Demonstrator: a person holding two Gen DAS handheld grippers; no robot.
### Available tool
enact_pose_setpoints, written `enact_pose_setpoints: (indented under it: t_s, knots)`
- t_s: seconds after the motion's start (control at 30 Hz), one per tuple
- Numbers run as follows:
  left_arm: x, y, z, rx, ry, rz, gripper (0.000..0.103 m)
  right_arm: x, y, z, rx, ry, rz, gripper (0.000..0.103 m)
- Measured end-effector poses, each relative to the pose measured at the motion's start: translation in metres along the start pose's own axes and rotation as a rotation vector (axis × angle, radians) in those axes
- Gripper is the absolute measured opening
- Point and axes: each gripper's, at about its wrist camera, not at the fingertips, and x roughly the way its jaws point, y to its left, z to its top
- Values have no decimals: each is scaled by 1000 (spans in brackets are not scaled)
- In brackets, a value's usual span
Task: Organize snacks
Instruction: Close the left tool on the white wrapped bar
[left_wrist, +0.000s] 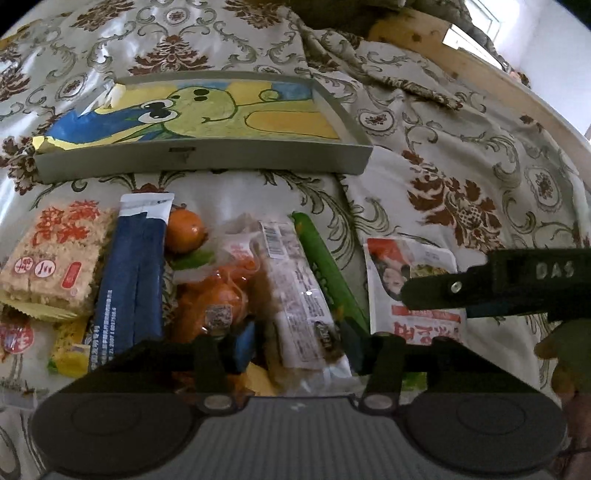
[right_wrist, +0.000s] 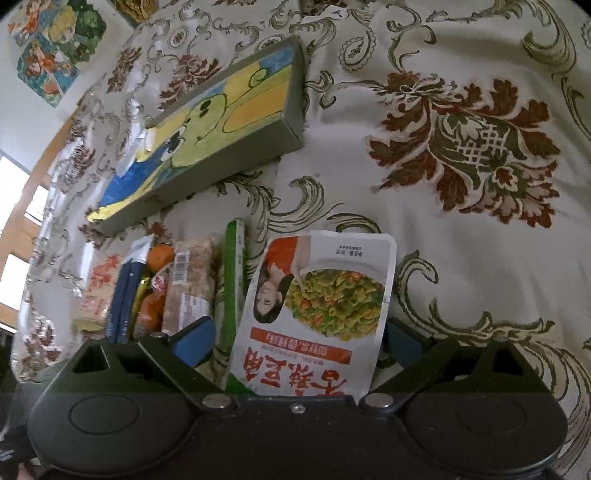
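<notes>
Snacks (left_wrist: 221, 277) heaped on patterned bedspread (left_wrist: 443, 166), just before grey box (left_wrist: 203, 158). Left tool (left_wrist: 297, 345) narrow about clear-wrapped bar (left_wrist: 299, 288), pad contact impossible to tell. Right tool (right_wrist: 297, 339) spread wide, astride white pasta pouch (right_wrist: 325, 295).

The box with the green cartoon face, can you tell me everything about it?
The box is a shallow grey tray that looks like cardboard, with low walls. Its floor is a painted picture: a yellow-green cartoon face with big eyes on yellow and blue. It lies flat on the flowered bedspread, just beyond the row of snacks. It holds no snacks that can be seen, and no gripper touches it.
</notes>
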Motion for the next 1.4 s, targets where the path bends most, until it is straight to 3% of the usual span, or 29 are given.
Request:
enact_pose_setpoints:
  t_s: [0.43, 0.87, 1.13, 1.4]
  knots:
    - [-3, -6, -4, 37, -7, 56, 49, 25, 42, -11, -168, -68, -236, 97]
    - [4, -11, -8, 116, -28, 65, 54, 13, 36, -19, -165, -66, -239, 86]
    - [-2, -9, -8, 111, -36, 53, 48, 3, 32, -21, -134, -69, -199, 83]
    - [-18, 3, -11, 0, -15, -28, 48, -12, 22, -23, -82, -89, -150, 83]
